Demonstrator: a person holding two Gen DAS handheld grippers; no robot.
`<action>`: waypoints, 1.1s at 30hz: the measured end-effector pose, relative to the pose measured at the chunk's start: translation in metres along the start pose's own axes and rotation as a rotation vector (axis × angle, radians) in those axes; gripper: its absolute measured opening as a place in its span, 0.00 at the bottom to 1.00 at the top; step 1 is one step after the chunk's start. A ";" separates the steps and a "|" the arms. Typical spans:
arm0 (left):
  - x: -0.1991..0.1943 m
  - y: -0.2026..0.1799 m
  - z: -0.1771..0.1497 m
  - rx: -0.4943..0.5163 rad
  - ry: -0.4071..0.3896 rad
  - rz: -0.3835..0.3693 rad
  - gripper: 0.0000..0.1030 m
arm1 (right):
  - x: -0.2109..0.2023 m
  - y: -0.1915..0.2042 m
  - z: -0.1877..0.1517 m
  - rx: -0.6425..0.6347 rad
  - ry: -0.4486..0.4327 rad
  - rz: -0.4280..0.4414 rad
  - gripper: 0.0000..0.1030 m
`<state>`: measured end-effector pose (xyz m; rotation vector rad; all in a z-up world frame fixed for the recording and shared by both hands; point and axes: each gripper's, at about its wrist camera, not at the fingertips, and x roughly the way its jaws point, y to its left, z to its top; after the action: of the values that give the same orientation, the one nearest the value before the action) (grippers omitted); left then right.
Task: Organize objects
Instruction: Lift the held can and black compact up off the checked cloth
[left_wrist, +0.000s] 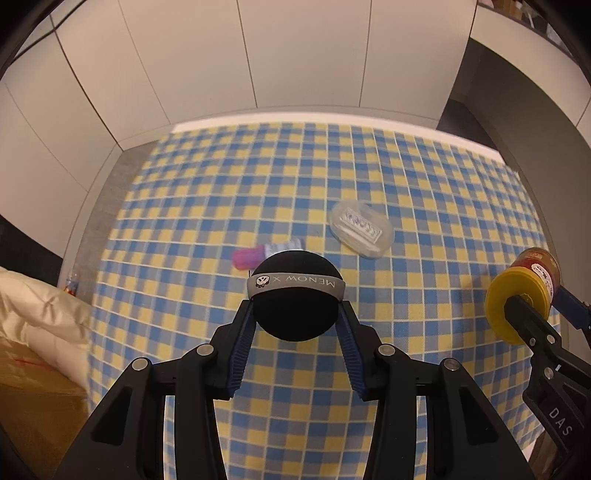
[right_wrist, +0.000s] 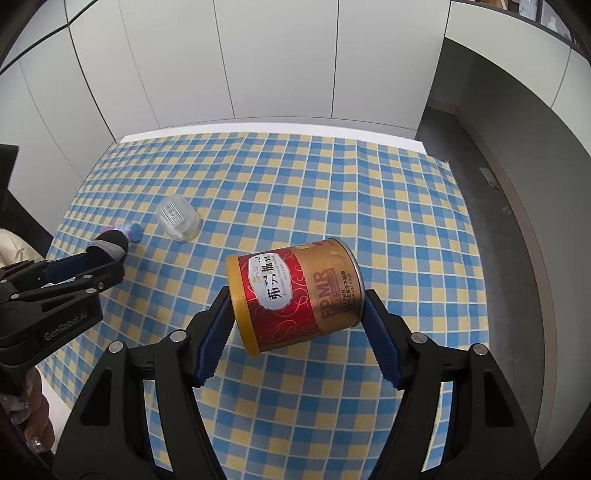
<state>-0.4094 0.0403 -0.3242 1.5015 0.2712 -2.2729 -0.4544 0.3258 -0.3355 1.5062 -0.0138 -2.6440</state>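
The left gripper is clamped on a black ball with a grey "MENOW X" band, held clear of the checked tablecloth. The right gripper is closed on a red and gold can with a yellow lid, tipped on its side between the blue pads. On the cloth, a pink tube is seen just past the ball at 11 o'clock, and a clear plastic case at 1 o'clock.
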 end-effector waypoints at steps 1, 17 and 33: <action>-0.006 0.001 0.002 0.000 -0.005 0.001 0.44 | -0.005 0.001 0.003 0.006 0.001 -0.004 0.69; -0.142 0.030 0.043 -0.026 -0.113 0.020 0.44 | -0.120 0.004 0.059 0.047 -0.018 -0.063 0.69; -0.283 0.029 0.066 -0.008 -0.204 0.046 0.44 | -0.272 0.019 0.108 -0.004 -0.138 -0.079 0.69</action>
<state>-0.3555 0.0525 -0.0372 1.2459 0.1840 -2.3620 -0.4077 0.3273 -0.0460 1.3471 0.0414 -2.8028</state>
